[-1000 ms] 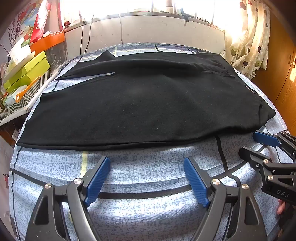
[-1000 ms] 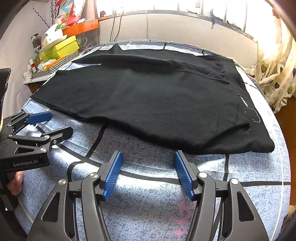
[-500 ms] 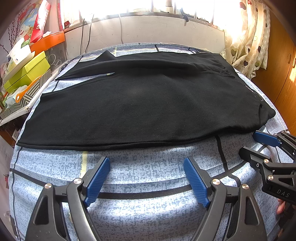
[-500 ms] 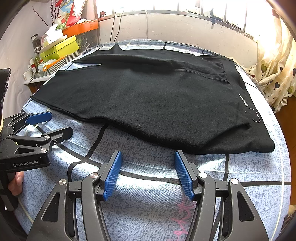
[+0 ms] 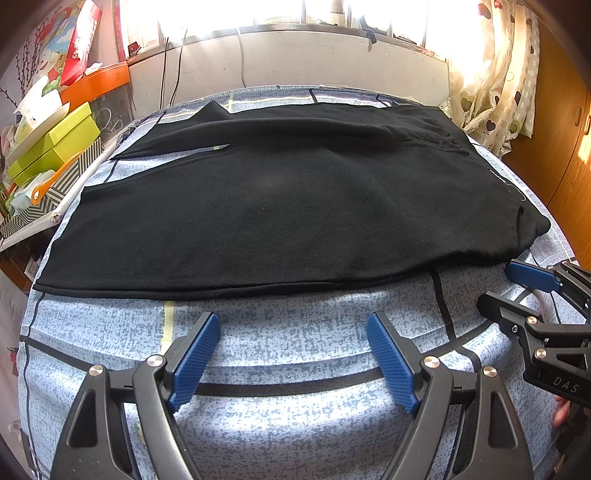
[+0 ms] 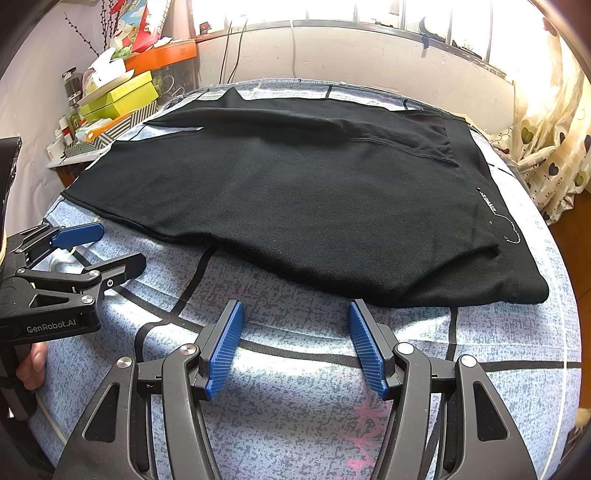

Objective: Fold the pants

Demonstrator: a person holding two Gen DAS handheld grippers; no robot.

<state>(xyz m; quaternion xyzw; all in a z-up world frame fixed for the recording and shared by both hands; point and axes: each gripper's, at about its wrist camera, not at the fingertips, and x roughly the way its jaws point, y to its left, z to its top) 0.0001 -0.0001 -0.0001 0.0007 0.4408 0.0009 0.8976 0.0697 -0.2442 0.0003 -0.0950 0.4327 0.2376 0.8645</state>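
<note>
Bright window point(image 5: 332, 14) at 12 o'clock, white wall point(image 5: 314, 62) below; heart-print curtain point(image 5: 495, 74) & wood cabinet point(image 5: 561, 129) at 2.

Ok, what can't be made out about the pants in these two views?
- Black pants: layer count unclear in both views; the top layer covers what is beneath.
- White print near the waistband: too small to read, right wrist view.
- Window: overexposed in both views.

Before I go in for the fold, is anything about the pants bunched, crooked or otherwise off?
Mostly fine: the black pants lie flat on the patterned cover. The far leg splays apart from the near one, showing a sliver of cover between them, and a raised crease runs along it. Both grippers, left and right, are open and empty.
</note>
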